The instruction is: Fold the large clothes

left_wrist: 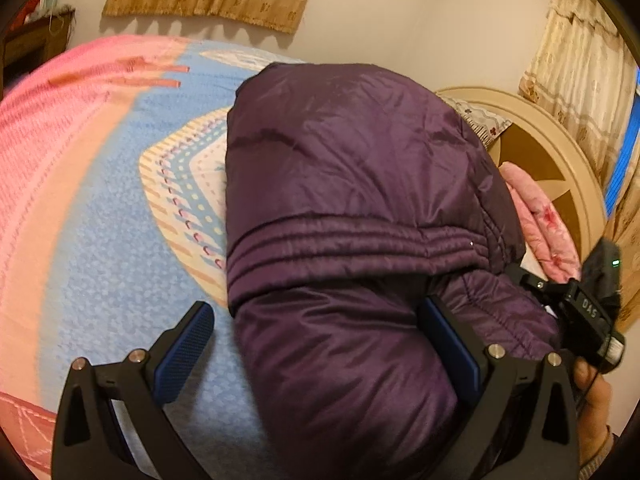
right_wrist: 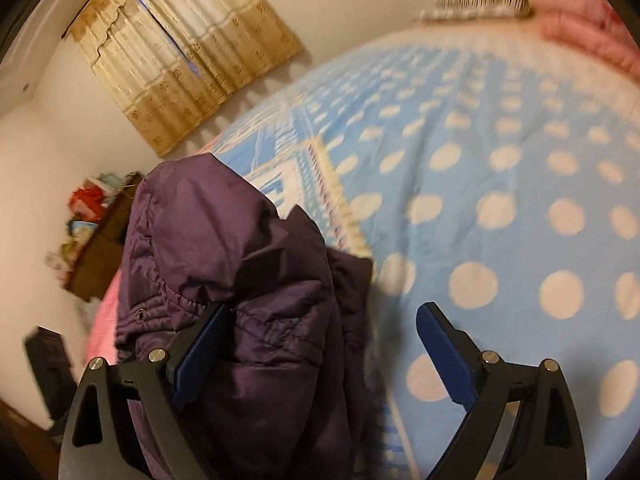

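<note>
A dark purple padded jacket (left_wrist: 344,184) lies in a bulky folded bundle on the bed. My left gripper (left_wrist: 316,316) is open, its blue pads wide apart on either side of the jacket's near end; the fabric bulges between them. In the right wrist view the jacket (right_wrist: 224,248) is bunched at the left. My right gripper (right_wrist: 324,328) is open; its left pad rests against the jacket's folds and its right pad stands over the bedsheet. The right gripper's body (left_wrist: 588,312) shows at the jacket's right side in the left wrist view.
The bed has a blue, pink and cream patterned sheet (left_wrist: 92,208) with polka dots (right_wrist: 500,208). A pink folded blanket (left_wrist: 540,220) and a round headboard (left_wrist: 560,152) lie beyond the jacket. Curtains (right_wrist: 180,56) hang on the wall. A cluttered wooden shelf (right_wrist: 96,240) stands at the bedside.
</note>
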The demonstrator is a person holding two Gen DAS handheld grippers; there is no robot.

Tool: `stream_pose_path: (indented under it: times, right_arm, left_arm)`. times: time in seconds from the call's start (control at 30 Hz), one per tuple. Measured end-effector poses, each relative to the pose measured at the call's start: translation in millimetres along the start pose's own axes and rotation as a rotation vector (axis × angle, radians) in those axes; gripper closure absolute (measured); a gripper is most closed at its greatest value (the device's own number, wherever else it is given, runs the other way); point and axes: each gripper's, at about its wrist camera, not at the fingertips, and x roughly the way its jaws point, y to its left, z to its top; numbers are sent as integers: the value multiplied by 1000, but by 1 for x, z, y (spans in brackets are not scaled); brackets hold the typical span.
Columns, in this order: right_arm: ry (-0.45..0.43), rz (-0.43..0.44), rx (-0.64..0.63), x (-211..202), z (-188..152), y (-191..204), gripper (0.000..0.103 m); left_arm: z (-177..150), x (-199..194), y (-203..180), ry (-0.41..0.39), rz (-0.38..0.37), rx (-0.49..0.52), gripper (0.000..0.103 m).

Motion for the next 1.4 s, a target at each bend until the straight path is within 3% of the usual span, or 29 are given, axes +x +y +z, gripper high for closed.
stream_pose_path:
  times: [0.17,0.27,0.3,0.37,0.4,0.57,0.87,1.17,1.4]
  right_arm:
    - [62,167,69,23,-2,-18,9]
    - [96,179,28,36,0,-8,10]
    - [112,204,23,39,2,-6,15]
    - [146,288,44,45,2,-5,35]
    - [146,303,48,44,1,-3,38]
    - [95,354,30,26,-5,12,52]
    - [132,489,0,-6,-54,54,56]
    - [216,592,-49,0,-109,120,56]
    - [285,656,-94,18,-141,176,56]
  left_arm:
    - [1,5,7,39,-68,-53,0]
    - [2,10,14,74,-135,-106,0]
    - [2,11,15,80,-149,-119,0]
    - [1,9,9,80,-151,-103,0]
    - [0,3,3,70,-145,-82,5]
    - [-2,-22,-23,51,-63,-25,15]
    - [-38,-103,-37,-34,78,42,16]
    - [-69,-177,-7,-93,212,8,16]
    - [-81,-213,28,-127,281,-51,16]
